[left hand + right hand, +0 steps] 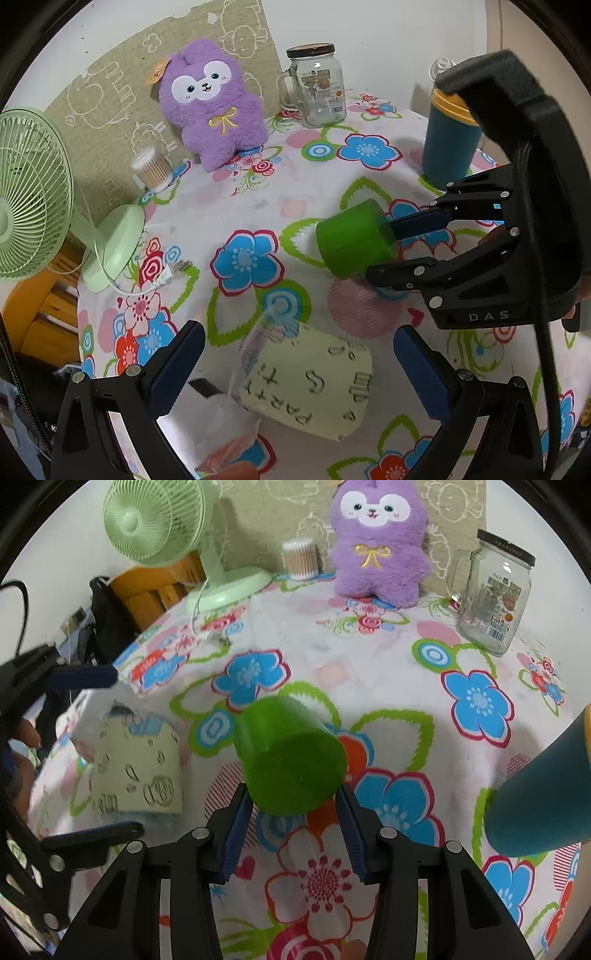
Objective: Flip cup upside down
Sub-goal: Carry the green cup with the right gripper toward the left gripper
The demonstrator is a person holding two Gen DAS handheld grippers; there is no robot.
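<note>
Both tools share one build: the left black plastic two-finger gripper point(299, 363) and the right black plastic two-finger gripper point(293, 821) have skeletal linkage arms pinned with round silver screws and blue ribbed finger pads point(236, 830). On the right gripper's body, white "DAS" lettering point(488, 316) sits just beside a thick black cable point(550, 369).

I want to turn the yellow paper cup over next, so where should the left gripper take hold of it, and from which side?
Grip the yellow paper cup across its side wall, about mid-length, coming from the near side where the left gripper already sits open around it. It lies tipped on the flowered tablecloth, so its curved flanks face the two fingers. Paper walls probably crush easily, so close gently.
</note>
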